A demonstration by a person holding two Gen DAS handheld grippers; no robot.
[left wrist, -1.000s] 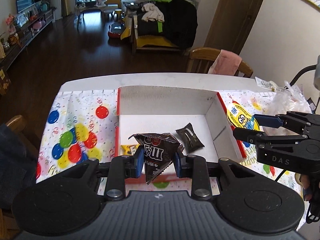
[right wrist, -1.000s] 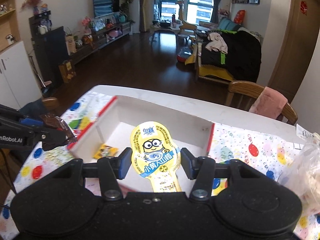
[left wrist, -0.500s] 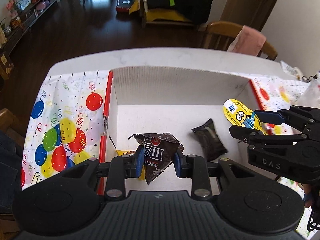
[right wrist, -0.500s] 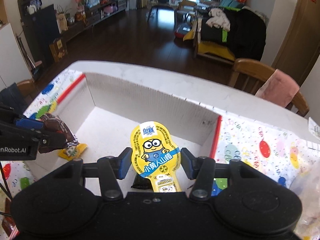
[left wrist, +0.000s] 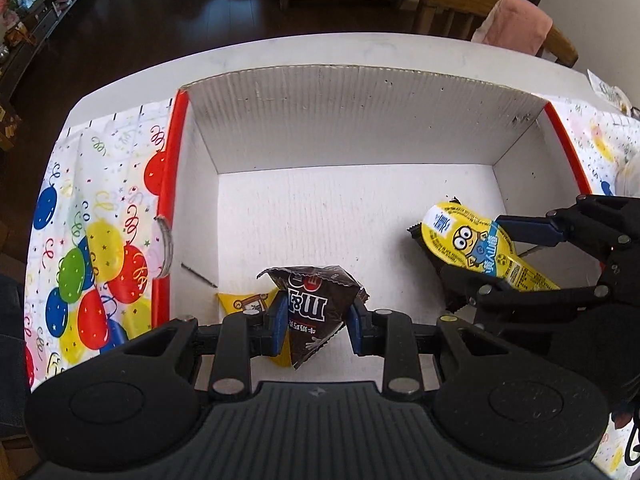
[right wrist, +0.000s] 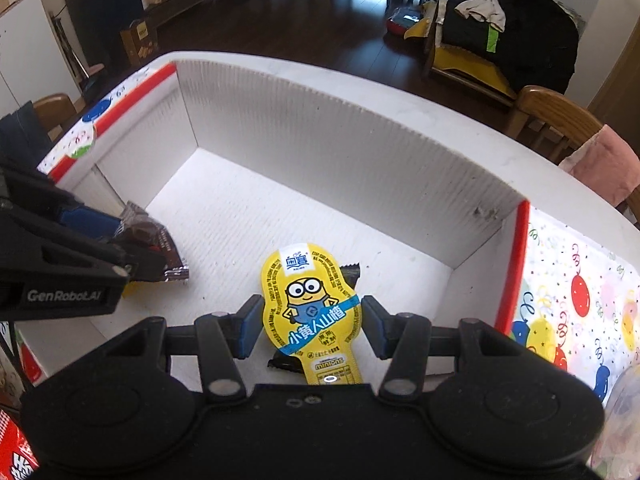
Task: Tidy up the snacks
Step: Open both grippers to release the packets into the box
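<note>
A white cardboard box (left wrist: pixel 360 120) with red edges stands on the table. My left gripper (left wrist: pixel 316 320) is shut on a brown M&M's packet (left wrist: pixel 316 304) and holds it low over the box's near left part, above a small yellow packet (left wrist: pixel 244 302). My right gripper (right wrist: pixel 312 324) has its pads a little apart beside a yellow Minions snack (right wrist: pixel 310 304), which lies over a dark wrapper (right wrist: pixel 350 270) on the box floor; whether the pads still touch it is unclear. The Minions snack also shows in the left wrist view (left wrist: pixel 468 244).
A balloon-print tablecloth (left wrist: pixel 92 240) covers the table either side of the box. A wooden chair with a pink cloth (left wrist: pixel 516 20) stands behind the table. A clear plastic bag (right wrist: pixel 624 412) lies at the right. A red packet (right wrist: pixel 16 464) shows at the lower left.
Both grippers have moved forward and down into the box with their snacks. The right gripper's pads have spread a little away from the Minions snack.
</note>
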